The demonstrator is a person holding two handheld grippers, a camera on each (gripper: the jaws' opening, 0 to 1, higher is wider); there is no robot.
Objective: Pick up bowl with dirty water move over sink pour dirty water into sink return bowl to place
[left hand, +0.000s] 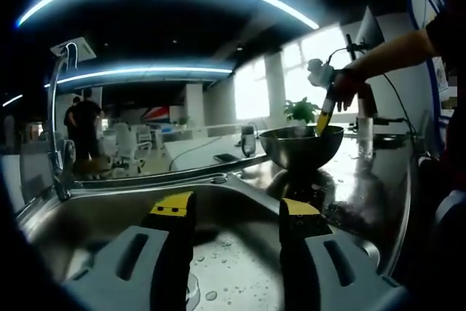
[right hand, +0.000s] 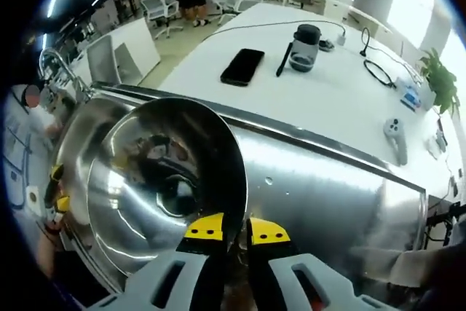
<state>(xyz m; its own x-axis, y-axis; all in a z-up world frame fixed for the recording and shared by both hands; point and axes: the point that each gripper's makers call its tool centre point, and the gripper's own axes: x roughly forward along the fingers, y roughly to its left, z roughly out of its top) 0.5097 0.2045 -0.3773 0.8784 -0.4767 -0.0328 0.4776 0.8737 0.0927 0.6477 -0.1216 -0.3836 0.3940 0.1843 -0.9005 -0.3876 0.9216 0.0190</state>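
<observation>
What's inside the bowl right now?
In the right gripper view the bowl, gripped at its rim by the right claw, shows only shiny reflective metal inside; whether any water remains cannot be told.

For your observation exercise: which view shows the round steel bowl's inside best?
The right gripper view: the round steel bowl faces the camera, its shiny interior open, rim between the right tongs. The left gripper view shows the bowl from the side.

Left gripper (left hand: 237, 213): jaws apart, over the sink (left hand: 109, 213)
Bowl (left hand: 300, 145): on the wet counter (left hand: 371, 180), right gripper (left hand: 323, 118) at its rim
Faucet (left hand: 57, 118): left of sink
</observation>
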